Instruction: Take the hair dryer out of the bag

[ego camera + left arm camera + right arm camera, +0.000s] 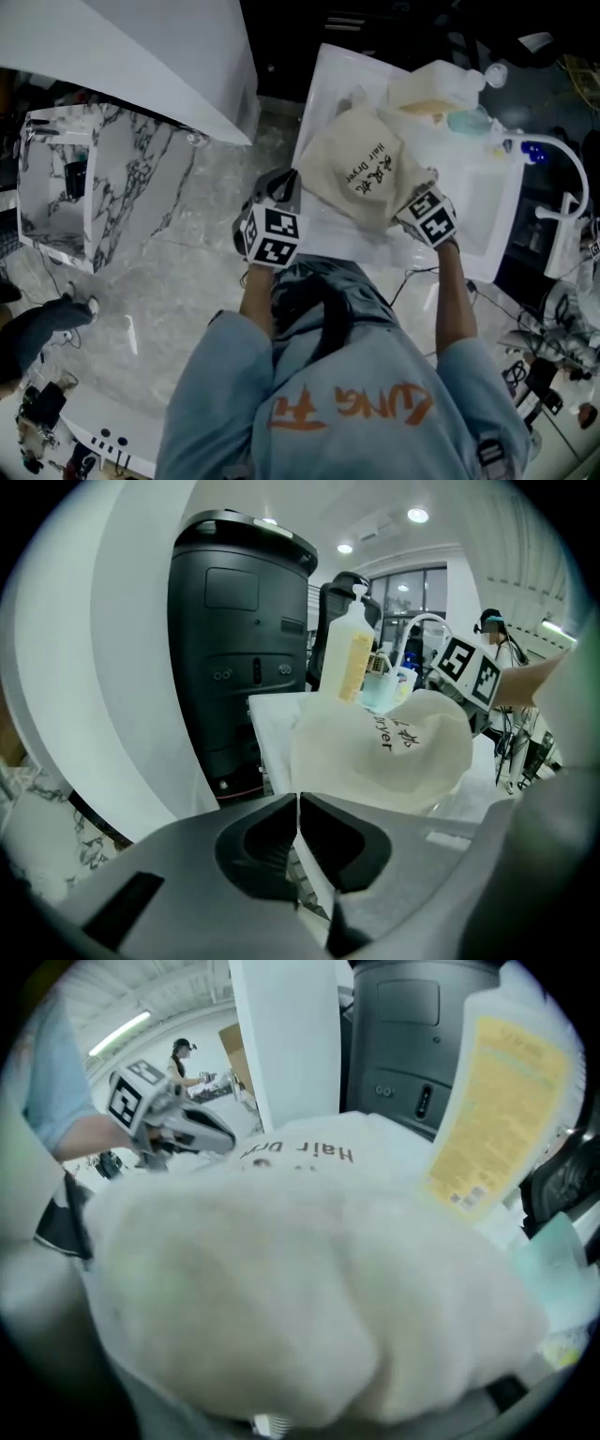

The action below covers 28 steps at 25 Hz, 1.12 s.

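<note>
A cream cloth bag printed "Hair Dryer" bulges above the white counter, held between my two grippers. The hair dryer itself is hidden inside. My left gripper is at the bag's left edge. In the left gripper view its jaws are shut on a thin fold of the bag. My right gripper is at the bag's lower right corner. In the right gripper view the swollen bag fills the space between the jaws and hides the fingers, which grip its bulk.
A white bottle with a yellow label stands just behind the bag, next to a pale blue-green item. A tall black machine rises beyond the counter's far side. A white curved spout is at the right. Marble surfaces lie to the left.
</note>
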Each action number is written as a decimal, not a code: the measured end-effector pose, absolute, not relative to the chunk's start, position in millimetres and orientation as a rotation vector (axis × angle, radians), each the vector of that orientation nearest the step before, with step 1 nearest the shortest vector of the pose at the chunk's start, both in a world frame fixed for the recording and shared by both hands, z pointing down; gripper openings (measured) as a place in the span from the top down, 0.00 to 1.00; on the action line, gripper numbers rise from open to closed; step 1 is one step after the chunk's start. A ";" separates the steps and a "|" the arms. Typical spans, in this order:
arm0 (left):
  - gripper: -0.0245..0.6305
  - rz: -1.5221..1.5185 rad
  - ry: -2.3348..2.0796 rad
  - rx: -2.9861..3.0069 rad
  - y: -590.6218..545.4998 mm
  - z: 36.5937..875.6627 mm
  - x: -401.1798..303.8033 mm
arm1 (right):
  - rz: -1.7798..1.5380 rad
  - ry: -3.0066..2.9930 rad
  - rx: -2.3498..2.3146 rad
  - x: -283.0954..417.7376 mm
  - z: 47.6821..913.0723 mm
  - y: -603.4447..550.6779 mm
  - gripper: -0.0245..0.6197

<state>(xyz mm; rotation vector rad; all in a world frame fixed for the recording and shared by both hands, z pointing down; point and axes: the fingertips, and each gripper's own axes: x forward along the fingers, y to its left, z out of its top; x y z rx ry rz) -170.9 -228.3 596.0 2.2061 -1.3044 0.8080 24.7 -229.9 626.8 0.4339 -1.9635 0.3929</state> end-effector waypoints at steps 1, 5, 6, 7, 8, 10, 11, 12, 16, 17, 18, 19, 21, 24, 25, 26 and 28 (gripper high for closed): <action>0.94 0.795 -1.319 2.204 -228.0 596.5 -172.4 | 0.392 -1.972 0.439 26.6 621.9 -226.2 0.61; 0.94 0.776 -1.369 2.204 -232.2 599.0 -177.1 | 0.381 -2.007 0.447 31.1 611.2 -215.7 0.60; 0.94 0.779 -1.384 2.201 -233.8 599.9 -178.6 | 0.386 -2.017 0.449 32.7 609.5 -212.2 0.61; 0.94 0.787 -1.403 2.197 -235.9 600.7 -181.0 | 0.391 -2.027 0.455 34.7 607.7 -209.0 0.60; 0.94 0.798 -1.423 2.190 -238.4 601.1 -184.2 | 0.396 -2.034 0.464 37.3 605.7 -206.3 0.60; 0.94 0.810 -1.458 2.175 -244.8 600.1 -190.6 | 0.406 -2.042 0.489 44.8 601.4 -202.8 0.60; 0.94 0.810 -1.467 2.172 -248.7 598.7 -192.2 | 0.409 -2.045 0.501 49.3 599.0 -201.3 0.60; 0.94 0.813 -1.472 2.174 -252.5 597.3 -192.4 | 0.411 -2.047 0.510 54.2 596.8 -199.3 0.60; 0.94 0.842 -1.493 2.188 -266.2 593.4 -185.4 | 0.373 -2.061 0.495 71.3 589.0 -187.6 0.60; 0.94 0.847 -1.502 2.183 -268.2 593.2 -183.9 | 0.355 -2.076 0.471 74.3 586.5 -182.9 0.60; 0.94 0.851 -1.510 2.179 -270.0 592.9 -182.2 | 0.335 -2.092 0.444 77.4 584.1 -178.1 0.60; 0.94 0.855 -1.518 2.175 -271.9 592.5 -180.3 | 0.316 -2.104 0.418 81.1 582.3 -173.8 0.60; 0.94 0.869 -1.532 2.172 -274.8 591.1 -175.1 | 0.286 -2.115 0.382 89.9 580.6 -167.5 0.60; 0.94 0.900 -1.554 2.158 -276.9 590.9 -169.2 | 0.266 -2.142 0.337 99.9 577.8 -160.8 0.60; 0.94 0.909 -1.561 2.151 -277.4 591.7 -168.7 | 0.257 -2.155 0.313 102.0 576.7 -158.3 0.60; 0.94 0.919 -1.568 2.144 -278.2 592.7 -168.8 | 0.244 -2.166 0.286 104.1 575.9 -155.8 0.60; 0.94 0.944 -1.580 2.135 -280.0 593.3 -170.3 | 0.209 -2.178 0.235 109.0 576.2 -150.8 0.60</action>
